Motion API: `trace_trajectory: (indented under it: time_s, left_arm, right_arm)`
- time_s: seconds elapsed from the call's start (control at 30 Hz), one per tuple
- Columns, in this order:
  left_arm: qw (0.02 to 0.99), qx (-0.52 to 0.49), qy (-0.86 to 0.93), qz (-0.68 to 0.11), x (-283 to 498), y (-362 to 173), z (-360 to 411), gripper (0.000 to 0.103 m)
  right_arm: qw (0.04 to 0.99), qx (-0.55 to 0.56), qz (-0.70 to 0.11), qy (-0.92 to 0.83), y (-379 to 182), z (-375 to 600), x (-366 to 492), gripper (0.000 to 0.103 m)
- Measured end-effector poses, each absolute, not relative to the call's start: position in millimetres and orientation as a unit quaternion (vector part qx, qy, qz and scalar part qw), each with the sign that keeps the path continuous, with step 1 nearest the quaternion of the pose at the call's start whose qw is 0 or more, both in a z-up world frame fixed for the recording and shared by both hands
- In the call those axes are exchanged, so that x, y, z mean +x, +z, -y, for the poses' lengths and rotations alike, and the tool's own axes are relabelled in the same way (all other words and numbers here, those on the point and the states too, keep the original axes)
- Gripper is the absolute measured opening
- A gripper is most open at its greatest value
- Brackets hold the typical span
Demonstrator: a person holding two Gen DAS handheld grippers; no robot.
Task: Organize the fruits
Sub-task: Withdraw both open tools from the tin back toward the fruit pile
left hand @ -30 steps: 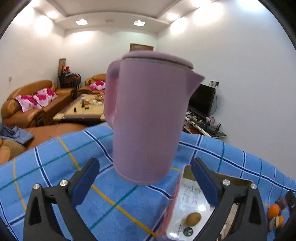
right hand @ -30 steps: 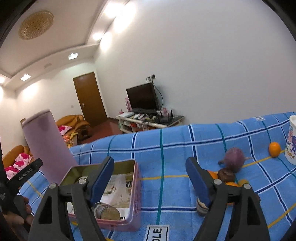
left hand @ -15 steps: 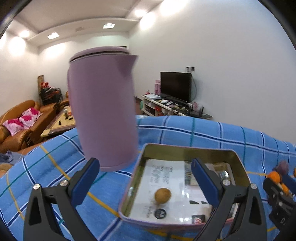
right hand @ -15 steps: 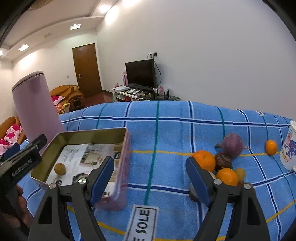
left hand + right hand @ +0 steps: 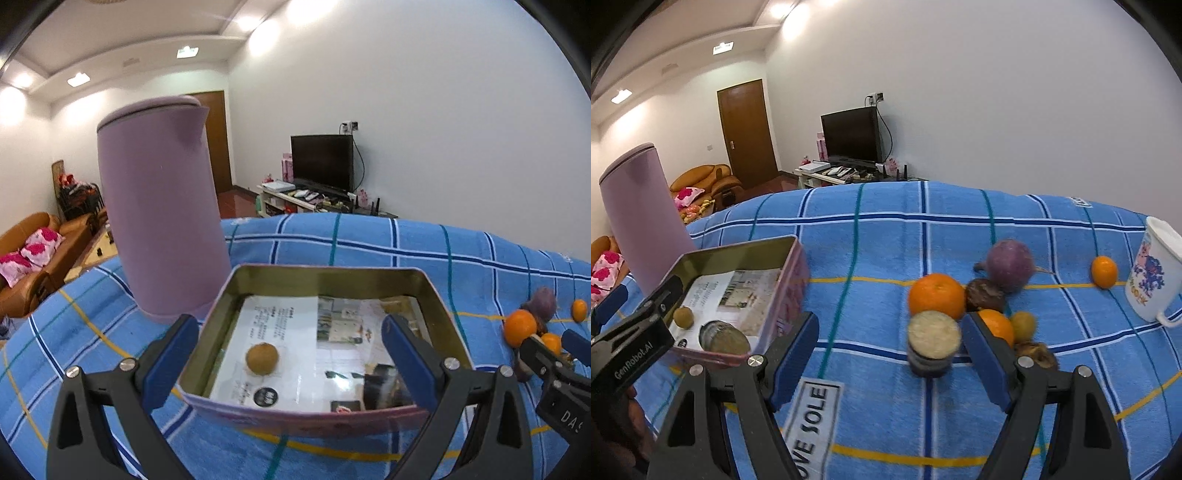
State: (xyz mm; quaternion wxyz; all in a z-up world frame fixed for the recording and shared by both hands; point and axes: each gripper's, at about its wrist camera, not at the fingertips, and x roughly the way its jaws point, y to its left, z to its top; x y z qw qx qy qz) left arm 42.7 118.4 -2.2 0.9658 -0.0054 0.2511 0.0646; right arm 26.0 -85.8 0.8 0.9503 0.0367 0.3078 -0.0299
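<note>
right wrist view has the right gripper (image 5: pixel 886 358) hanging with its jaws spread wide and nothing in them, low over the fruit pile (image 5: pixel 975 302). the left gripper (image 5: pixel 288 354) is spread and empty too, straddling the front of the tin (image 5: pixel 332 273).

my worry: the pile is tightly packed, so a pad coming down for the dark cut fruit (image 5: pixel 932 343) could nudge the big orange (image 5: pixel 936 295) and send it rolling on the blue cloth (image 5: pixel 886 229). the left one could also shove the tin into the purple jug (image 5: pixel 162 206) just beside it.

counting: three oranges, one away by the mug (image 5: pixel 1154 273); one purple bulb (image 5: pixel 1010 264); two small brown round fruits, one in the tin, one in the pile; two cut dark ones, one in the tin; two dark shrivelled bits i can't name.
</note>
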Motion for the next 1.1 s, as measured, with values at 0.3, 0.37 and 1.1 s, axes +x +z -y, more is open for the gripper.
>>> trace_trajectory:
  time_s: [0.3,0.37,1.1]
  left_arm:
    - [0.964,0.006,0.037,-0.263,31.7,-4.6,-93.5,0.101]
    - [0.963,0.012,0.027,-0.267,28.5,-5.1,-84.3,0.101]
    - [0.955,0.073,-0.004,-0.287,8.2,-7.7,0.6,0.101]
  right_arm:
    - [0.949,0.035,-0.31,-0.047,2.9,109.8,14.7,0.081]
    - [0.949,0.034,-0.309,-0.05,3.8,115.2,12.4,0.081]
    - [0.947,0.046,-0.308,-0.079,6.7,174.0,-6.5,0.081]
